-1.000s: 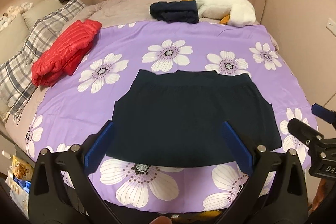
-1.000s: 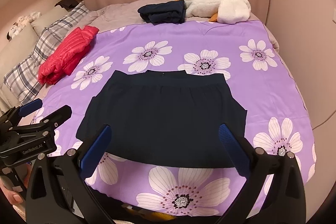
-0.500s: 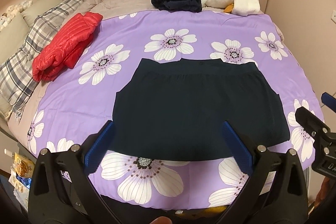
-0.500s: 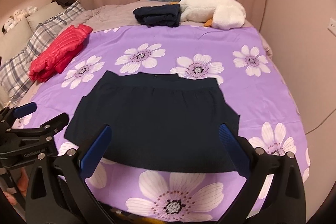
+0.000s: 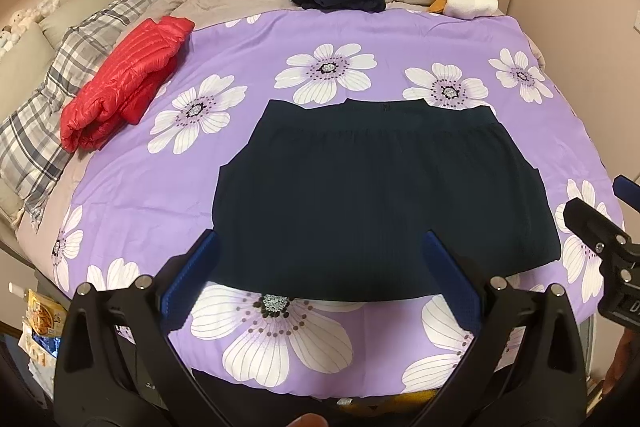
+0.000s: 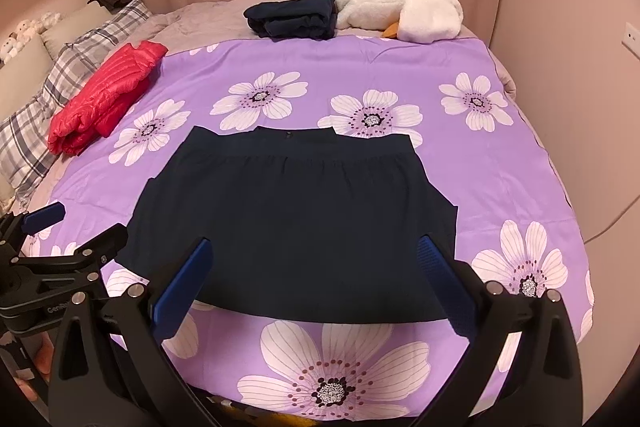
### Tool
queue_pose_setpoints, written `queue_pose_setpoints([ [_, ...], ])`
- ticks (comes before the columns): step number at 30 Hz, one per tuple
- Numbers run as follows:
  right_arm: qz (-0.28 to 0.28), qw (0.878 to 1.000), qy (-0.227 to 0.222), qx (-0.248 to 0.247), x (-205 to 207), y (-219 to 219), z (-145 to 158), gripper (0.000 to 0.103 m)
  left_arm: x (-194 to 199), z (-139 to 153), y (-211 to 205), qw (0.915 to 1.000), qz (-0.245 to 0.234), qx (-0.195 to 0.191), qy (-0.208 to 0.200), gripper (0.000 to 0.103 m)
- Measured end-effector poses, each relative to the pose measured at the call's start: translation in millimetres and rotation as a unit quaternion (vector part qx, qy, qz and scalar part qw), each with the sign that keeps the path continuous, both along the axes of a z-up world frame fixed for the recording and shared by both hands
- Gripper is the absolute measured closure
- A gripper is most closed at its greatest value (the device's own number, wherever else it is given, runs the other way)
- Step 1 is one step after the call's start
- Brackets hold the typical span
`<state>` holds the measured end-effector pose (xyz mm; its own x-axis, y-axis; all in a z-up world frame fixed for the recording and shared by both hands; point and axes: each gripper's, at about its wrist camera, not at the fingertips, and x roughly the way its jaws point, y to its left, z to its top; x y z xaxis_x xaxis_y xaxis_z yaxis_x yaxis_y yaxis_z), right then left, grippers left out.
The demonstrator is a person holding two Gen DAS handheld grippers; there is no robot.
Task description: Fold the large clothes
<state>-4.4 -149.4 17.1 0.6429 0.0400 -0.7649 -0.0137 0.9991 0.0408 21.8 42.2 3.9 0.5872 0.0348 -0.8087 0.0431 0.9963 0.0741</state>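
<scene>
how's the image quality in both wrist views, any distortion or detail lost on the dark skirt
Left wrist: strong fisheye bowing of the bed, dark corners; the dark skirt reads almost flat black. Right wrist: same bowing, skirt gathers faintly visible; warm, soft light, no glare.

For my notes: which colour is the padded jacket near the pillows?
Red jacket; left wrist view shows it best.

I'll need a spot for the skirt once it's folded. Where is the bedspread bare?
Bare: the purple bedspread between the dark skirt and folded navy pile, and the strip right of the skirt. Crowded: left edge with the red jacket, far edge with the white plush.
</scene>
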Motion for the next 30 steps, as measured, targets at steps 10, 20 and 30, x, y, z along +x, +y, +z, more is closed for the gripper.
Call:
queue_pose_setpoints([
  [10,-0.005,1.0,0.003,-0.005,3.2,-1.5,-6.3,0.001,1.5,-5.7,0.1,1.0,0.0,0.001,0.005,0.002],
  [20,-0.004,1.0,0.003,-0.005,2.1,1.6,-8.5,0.001,5.2,-14.7,2.4,0.9999,-0.003,0.004,0.011,0.002],
  [30,-0.004,1.0,0.004,-0.005,2.2,2.8,-8.8,0.001,5.7,-14.5,1.8,0.9999,-0.003,0.005,0.011,0.002],
])
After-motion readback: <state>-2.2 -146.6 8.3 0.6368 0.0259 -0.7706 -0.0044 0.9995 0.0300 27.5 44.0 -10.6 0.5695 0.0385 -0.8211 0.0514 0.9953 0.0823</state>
